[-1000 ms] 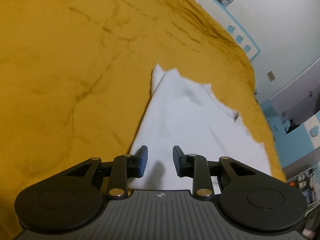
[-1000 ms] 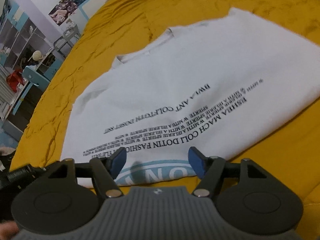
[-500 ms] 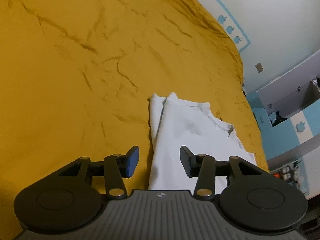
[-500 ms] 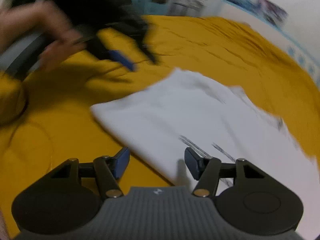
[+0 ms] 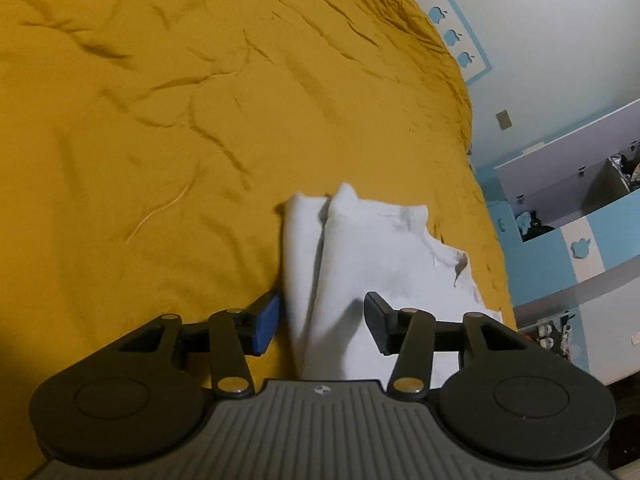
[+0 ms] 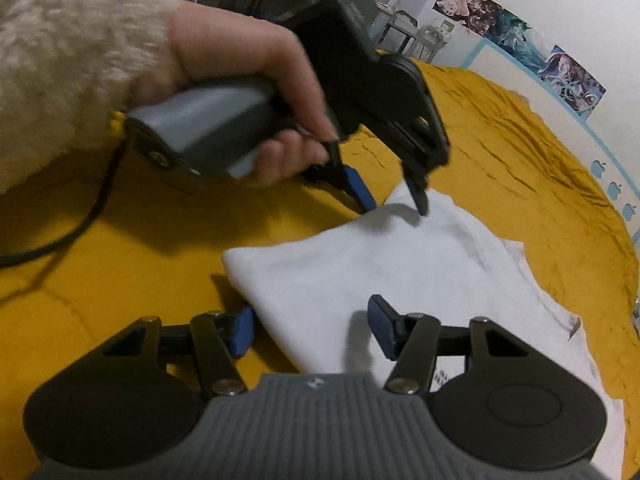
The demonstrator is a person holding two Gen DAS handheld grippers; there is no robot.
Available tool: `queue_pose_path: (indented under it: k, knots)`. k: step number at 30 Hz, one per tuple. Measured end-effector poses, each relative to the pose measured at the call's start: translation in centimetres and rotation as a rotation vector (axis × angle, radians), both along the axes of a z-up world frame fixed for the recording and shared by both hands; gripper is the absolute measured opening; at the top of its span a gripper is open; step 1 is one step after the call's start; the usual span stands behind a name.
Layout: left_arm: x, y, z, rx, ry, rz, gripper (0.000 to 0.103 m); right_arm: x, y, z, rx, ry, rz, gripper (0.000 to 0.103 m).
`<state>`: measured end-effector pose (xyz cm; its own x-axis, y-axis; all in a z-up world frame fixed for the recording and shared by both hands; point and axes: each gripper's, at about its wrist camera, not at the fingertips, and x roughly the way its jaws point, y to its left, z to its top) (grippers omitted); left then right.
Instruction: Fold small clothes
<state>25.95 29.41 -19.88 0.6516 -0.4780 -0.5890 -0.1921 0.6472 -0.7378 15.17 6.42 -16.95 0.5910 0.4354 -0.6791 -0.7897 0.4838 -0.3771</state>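
Note:
A white T-shirt (image 5: pixel 372 264) lies folded lengthwise on the mustard-yellow bedspread (image 5: pixel 160 120). My left gripper (image 5: pixel 322 324) is open, its jaws straddling the shirt's folded left edge, low over the cloth. In the right wrist view the same shirt (image 6: pixel 380 272) lies ahead, and my right gripper (image 6: pixel 310 330) is open with its jaws either side of the shirt's near corner. The left gripper (image 6: pixel 394 200) shows there too, held by a hand, tips at the shirt's far edge.
The bed's far edge (image 5: pixel 468 128) meets a white and blue wall with shelving (image 5: pixel 580 208). A black cable (image 6: pixel 60 236) trails over the bedspread at left. A hand in a fluffy sleeve (image 6: pixel 80 40) fills the upper left of the right wrist view.
Both grippers moved to the folded shirt's edge. The left gripper opened wider and came down over the fold; the right swung round from the printed side to the shirt's corner.

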Motion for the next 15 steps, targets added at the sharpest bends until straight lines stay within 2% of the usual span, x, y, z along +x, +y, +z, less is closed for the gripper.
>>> queue_pose_path:
  k: [4, 7, 9, 10, 11, 12, 13, 14, 15]
  knots:
    - [2.5, -0.2, -1.3, -0.078, 0.001, 0.005, 0.060, 0.4, 0.6, -0.5, -0.005, -0.023, 0.000, 0.055]
    - [3.6, -0.2, -2.2, -0.142, -0.003, 0.019, 0.066, 0.0, 1.1, -0.8, -0.012, -0.072, 0.003, 0.054]
    - [3.9, -0.2, -2.4, -0.159, -0.009, 0.034, 0.065, -0.4, 1.2, -1.0, -0.011, -0.088, 0.011, 0.048]
    - [4.0, -0.3, -2.5, -0.164, -0.017, 0.035, 0.062, -0.6, 1.3, -1.1, -0.012, -0.092, 0.019, 0.043]
    - [4.0, -0.3, -2.6, -0.163, -0.027, 0.029, 0.051, -0.9, 1.2, -1.3, -0.013, -0.094, 0.029, 0.034]
    - [3.9, -0.4, -2.5, -0.148, -0.031, 0.024, 0.031, -1.1, 1.3, -1.4, -0.017, -0.092, 0.042, 0.028]
    - [3.7, -0.4, -2.5, -0.120, -0.036, 0.017, 0.021, -1.4, 1.4, -1.5, -0.023, -0.093, 0.048, 0.020]
    - [3.6, -0.4, -2.6, -0.112, -0.044, 0.011, 0.015, -1.5, 1.3, -1.5, -0.027, -0.102, 0.049, 0.017]
    - [3.3, -0.2, -2.6, -0.122, -0.062, 0.015, 0.015, -1.5, 1.3, -1.5, -0.029, -0.106, 0.052, 0.016]
